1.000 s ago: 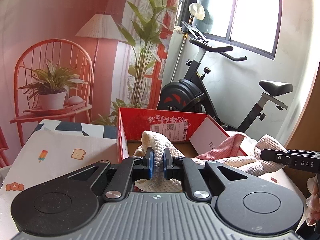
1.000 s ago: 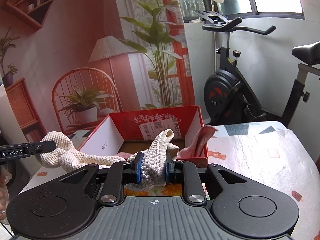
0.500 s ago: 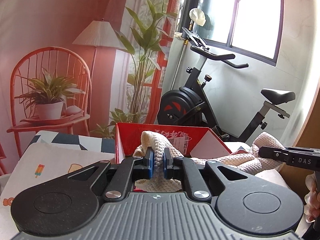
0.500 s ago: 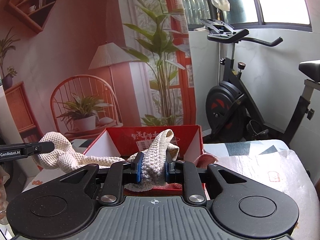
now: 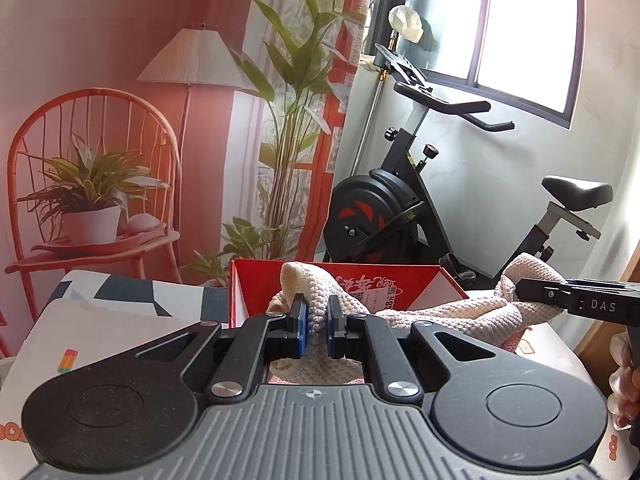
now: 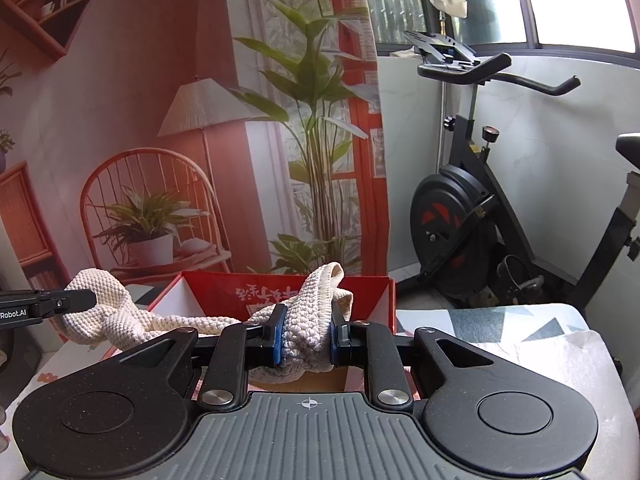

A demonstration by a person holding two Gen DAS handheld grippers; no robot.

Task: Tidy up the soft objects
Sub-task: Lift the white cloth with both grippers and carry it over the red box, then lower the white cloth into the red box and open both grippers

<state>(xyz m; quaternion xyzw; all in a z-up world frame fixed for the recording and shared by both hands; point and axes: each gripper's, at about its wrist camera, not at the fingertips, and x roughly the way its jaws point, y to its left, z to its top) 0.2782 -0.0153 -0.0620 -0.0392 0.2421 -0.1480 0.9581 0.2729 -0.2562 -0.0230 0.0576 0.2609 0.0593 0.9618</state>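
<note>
Both tongs, left tongs point(image 5: 314, 330) and right tongs point(image 6: 306, 334), grip opposite ends of one cream towel point(image 6: 132, 326) stretched above the red box point(image 6: 360, 290) on the table point(image 6: 520, 344), so the next move probably calls for folding or lowering it evenly.

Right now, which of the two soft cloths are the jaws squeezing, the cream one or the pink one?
The cream knitted towel: both grippers pinch it, stretched between them above the red box. The pink cloth only peeks out beneath it, untouched.
</note>
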